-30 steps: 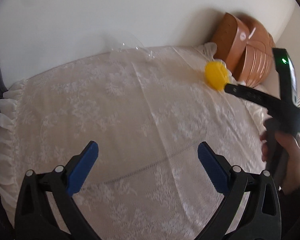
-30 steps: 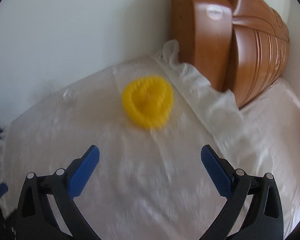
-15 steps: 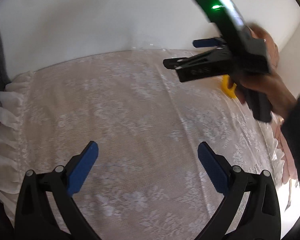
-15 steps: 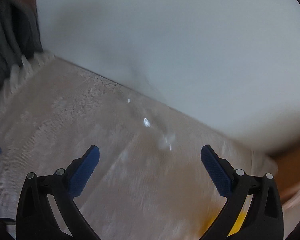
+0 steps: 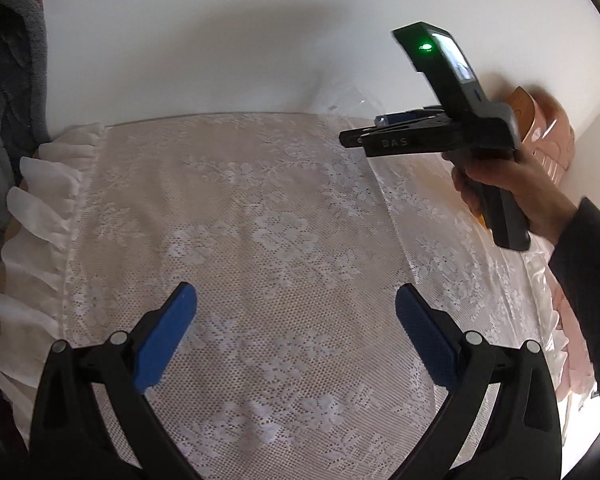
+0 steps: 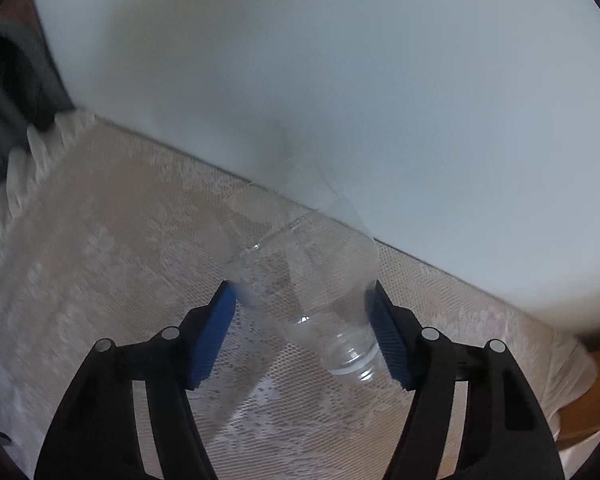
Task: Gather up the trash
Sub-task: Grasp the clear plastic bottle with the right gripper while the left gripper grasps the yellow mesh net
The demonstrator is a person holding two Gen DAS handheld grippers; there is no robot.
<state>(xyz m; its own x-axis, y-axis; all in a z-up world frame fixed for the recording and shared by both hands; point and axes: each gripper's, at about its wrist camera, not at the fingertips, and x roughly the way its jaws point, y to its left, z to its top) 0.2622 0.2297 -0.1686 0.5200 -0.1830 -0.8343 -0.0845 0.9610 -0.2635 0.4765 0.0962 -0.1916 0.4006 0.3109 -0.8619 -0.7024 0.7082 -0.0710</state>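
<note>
A clear plastic bottle [image 6: 300,264] lies on the white lace tablecloth [image 6: 100,260] by the wall, its open neck toward the camera. My right gripper [image 6: 302,312] has its blue pads against both sides of the bottle. In the left wrist view the bottle [image 5: 348,100] shows faintly at the far table edge, with the right gripper [image 5: 364,132] at it, held by a hand. My left gripper [image 5: 296,320] is open and empty above the middle of the cloth [image 5: 240,220].
A white wall [image 5: 220,40] runs along the table's far edge. A brown wooden object [image 5: 548,136] stands at the far right, behind the hand. Grey fabric [image 5: 4,80] hangs at the left. The cloth's ruffled hem [image 5: 32,220] marks the left edge.
My right gripper swung left from the yellow object to the clear bottle and narrowed its fingers around it. The left gripper stayed open over the cloth.
</note>
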